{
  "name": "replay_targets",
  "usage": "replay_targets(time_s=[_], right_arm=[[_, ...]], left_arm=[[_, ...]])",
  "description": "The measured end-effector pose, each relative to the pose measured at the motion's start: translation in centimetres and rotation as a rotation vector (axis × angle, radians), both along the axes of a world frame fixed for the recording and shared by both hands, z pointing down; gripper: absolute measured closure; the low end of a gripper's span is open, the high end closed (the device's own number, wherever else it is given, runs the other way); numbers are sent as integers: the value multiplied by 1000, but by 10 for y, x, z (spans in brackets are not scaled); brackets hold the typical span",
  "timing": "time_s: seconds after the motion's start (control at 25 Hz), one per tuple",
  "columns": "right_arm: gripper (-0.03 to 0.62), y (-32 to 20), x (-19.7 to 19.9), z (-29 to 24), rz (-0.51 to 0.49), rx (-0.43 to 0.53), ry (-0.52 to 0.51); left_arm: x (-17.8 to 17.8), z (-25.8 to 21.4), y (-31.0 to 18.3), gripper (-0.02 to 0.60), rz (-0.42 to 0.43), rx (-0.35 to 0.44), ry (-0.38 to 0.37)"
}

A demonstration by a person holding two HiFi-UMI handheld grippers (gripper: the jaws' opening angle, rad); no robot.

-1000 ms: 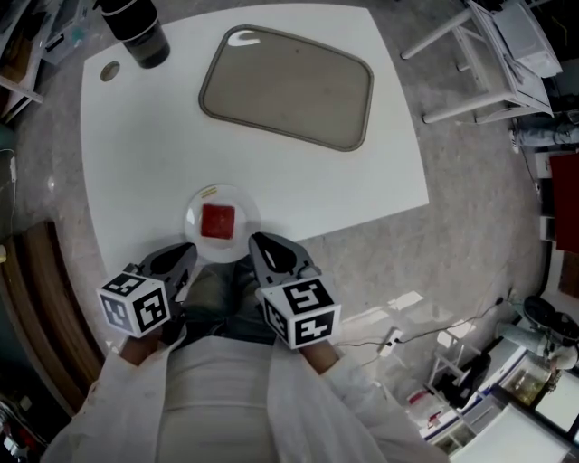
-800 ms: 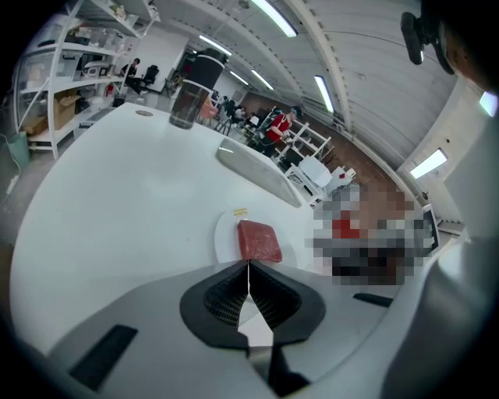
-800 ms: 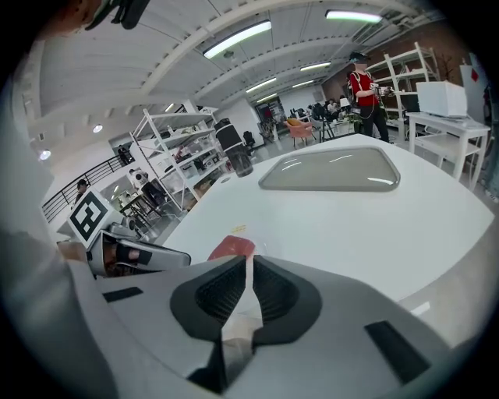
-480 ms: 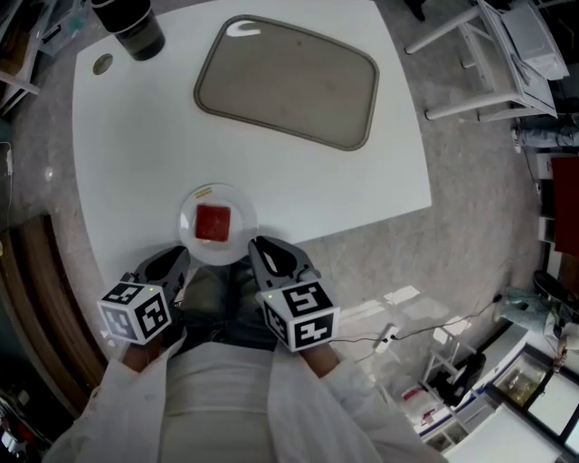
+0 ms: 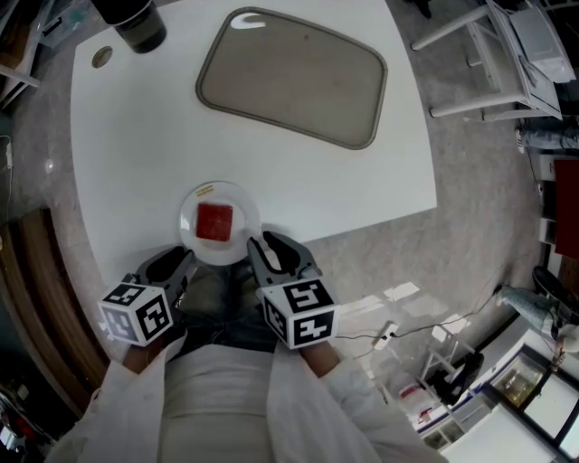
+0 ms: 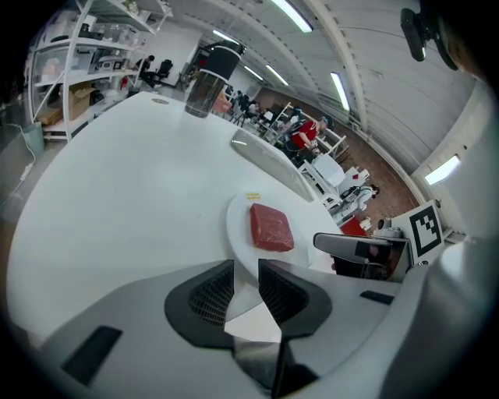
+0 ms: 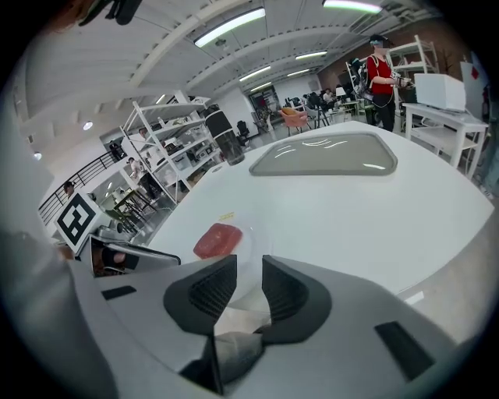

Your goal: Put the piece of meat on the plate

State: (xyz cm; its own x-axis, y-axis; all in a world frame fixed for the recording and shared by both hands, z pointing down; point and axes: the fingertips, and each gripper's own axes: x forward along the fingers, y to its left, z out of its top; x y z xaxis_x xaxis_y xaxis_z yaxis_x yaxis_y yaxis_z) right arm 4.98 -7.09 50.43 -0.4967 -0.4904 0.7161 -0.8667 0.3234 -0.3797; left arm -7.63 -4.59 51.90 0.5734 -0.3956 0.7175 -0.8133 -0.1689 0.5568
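Note:
A red square piece of meat (image 5: 215,222) lies flat on a small white round plate (image 5: 192,210) near the table's front edge. Both grippers hover just in front of the plate, over the person's lap. My left gripper (image 5: 174,263) is at the plate's lower left, with its jaws apart and nothing between them. My right gripper (image 5: 270,252), at the plate's lower right, has its jaws opening and also holds nothing. In the left gripper view the meat (image 6: 270,227) is just past the fingertips (image 6: 274,284). In the right gripper view the meat (image 7: 217,240) is ahead to the left.
A grey cutting board (image 5: 291,77) lies at the far side of the white table (image 5: 136,154). A black cylinder (image 5: 134,23) and a small round disc (image 5: 101,58) sit at the far left corner. White frames (image 5: 488,54) stand on the floor to the right.
The right gripper's jaws have parted a little. Both grippers stay by the plate's near side, and the meat has not moved on the plate.

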Motion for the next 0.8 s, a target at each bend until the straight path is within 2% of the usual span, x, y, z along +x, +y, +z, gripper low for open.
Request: replay_targets(time_s=[0.24,0.8], right_arm=[[491,0,1,10,1,-20,18],[484,3,-2,25,0,-86,24]], left_arm=[[2,3,0,477,-21,-27,26],[6,3,0,474,-32,-40,27]])
